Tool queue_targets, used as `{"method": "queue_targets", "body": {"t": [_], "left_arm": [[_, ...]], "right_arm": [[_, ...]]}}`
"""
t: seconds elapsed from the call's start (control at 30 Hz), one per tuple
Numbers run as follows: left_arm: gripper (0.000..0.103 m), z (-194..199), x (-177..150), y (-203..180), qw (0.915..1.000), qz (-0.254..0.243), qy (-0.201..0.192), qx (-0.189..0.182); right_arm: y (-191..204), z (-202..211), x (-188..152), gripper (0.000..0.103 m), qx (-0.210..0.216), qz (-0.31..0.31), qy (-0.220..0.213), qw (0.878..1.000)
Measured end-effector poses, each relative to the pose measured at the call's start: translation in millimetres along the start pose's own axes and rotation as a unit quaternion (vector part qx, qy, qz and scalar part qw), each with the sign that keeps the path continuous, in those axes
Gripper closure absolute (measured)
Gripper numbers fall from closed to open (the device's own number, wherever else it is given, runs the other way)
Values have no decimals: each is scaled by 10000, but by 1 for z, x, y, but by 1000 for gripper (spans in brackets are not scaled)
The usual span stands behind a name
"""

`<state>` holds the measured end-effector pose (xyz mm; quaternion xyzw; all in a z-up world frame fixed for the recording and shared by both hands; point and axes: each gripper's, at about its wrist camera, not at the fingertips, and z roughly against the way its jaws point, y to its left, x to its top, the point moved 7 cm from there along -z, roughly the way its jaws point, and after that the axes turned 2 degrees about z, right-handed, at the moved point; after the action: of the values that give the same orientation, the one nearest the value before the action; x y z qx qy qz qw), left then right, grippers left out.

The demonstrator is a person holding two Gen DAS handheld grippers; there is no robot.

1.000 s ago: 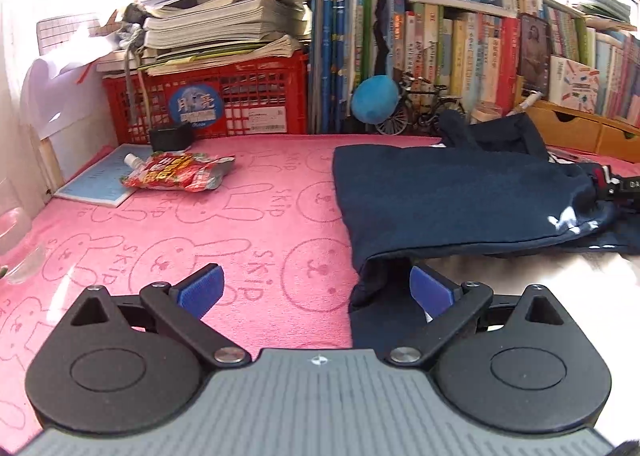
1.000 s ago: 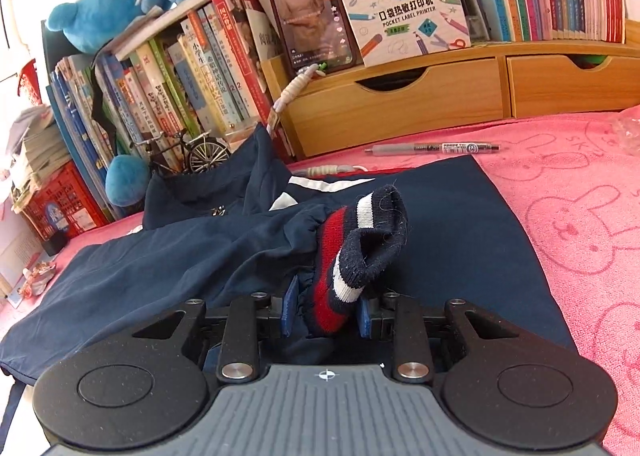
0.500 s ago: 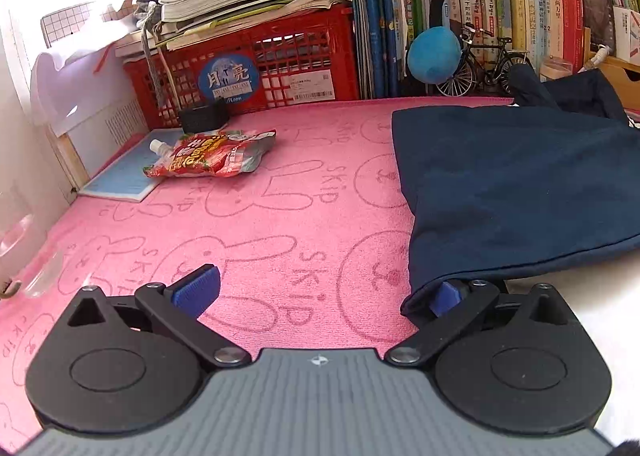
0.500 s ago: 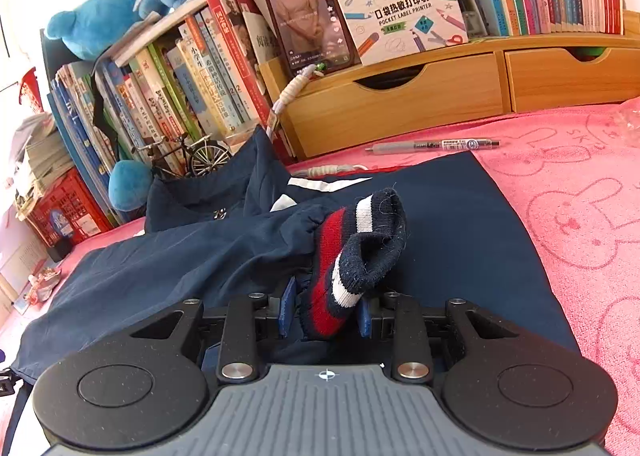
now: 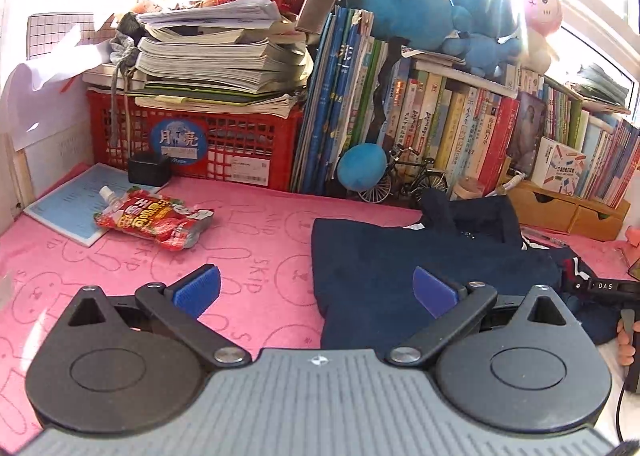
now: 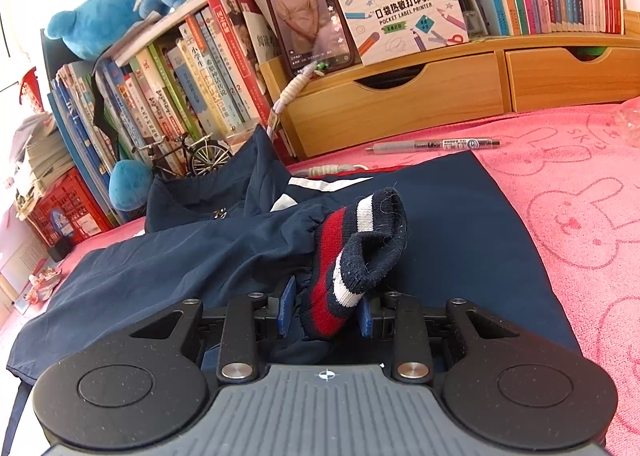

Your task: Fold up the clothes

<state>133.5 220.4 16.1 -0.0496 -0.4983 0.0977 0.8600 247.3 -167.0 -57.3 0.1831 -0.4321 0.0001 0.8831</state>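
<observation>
Navy jacket (image 6: 460, 224) lies spread on the pink bunny towel (image 6: 580, 196), in front of the wooden drawer unit (image 6: 400, 96). Our right gripper (image 6: 325, 314) is clenched on its striped cuff (image 6: 360, 252); we judge the sleeve should be carried flat across the body. Our left gripper (image 5: 316, 290) hangs released over the jacket's edge. Only the left view shows the snack pouch (image 5: 154, 222); only the right view shows the pen (image 6: 436, 145).
</observation>
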Motion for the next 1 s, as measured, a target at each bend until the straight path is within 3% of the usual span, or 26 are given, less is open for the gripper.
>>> {"method": "queue_targets", "body": {"t": [0.13,0.27,0.37,0.4,0.47,0.53,0.6,0.67,0.73,0.83,0.9,0.97,1.0], "left_arm": [[0,-52,-20,-40,9990,-108,438,3],[0,-68,-59,-41,9950,-461,801,386],[0,-64,-66,-27,9947,-345,835,485],[0,-62,-68,-23,9947,-309,834,508],[0,-62,-69,-21,9940,-366,850,577],[0,-64,-70,-25,9927,-492,875,666],[0,-64,-70,-25,9929,-466,875,664],[0,-65,-70,-24,9929,-456,874,662],[0,-65,-70,-24,9929,-457,873,665],[0,-65,-71,-25,9929,-460,873,671],[0,-65,-71,-25,9928,-465,873,672],[0,-65,-71,-24,9929,-463,873,665],[0,-65,-71,-24,9929,-464,873,667]], "right_arm": [[0,0,0,71,29,-19,0,10000],[-1,0,-1,68,86,-52,0,9999],[-1,3,-1,65,120,11,42,9999],[-1,7,0,60,89,89,102,9999],[-5,23,3,21,-79,180,174,9997],[-15,51,11,0,-669,277,-61,9974],[-19,77,18,0,-1222,397,-355,9911],[-12,95,23,0,-1367,533,-629,9872],[20,93,20,0,-893,862,-715,9897],[94,70,1,2,-167,1637,-488,9852],[146,44,-19,11,99,2123,-211,9769],[186,18,-38,27,289,2461,155,9687],[199,6,-47,29,338,2582,327,9650]]}}
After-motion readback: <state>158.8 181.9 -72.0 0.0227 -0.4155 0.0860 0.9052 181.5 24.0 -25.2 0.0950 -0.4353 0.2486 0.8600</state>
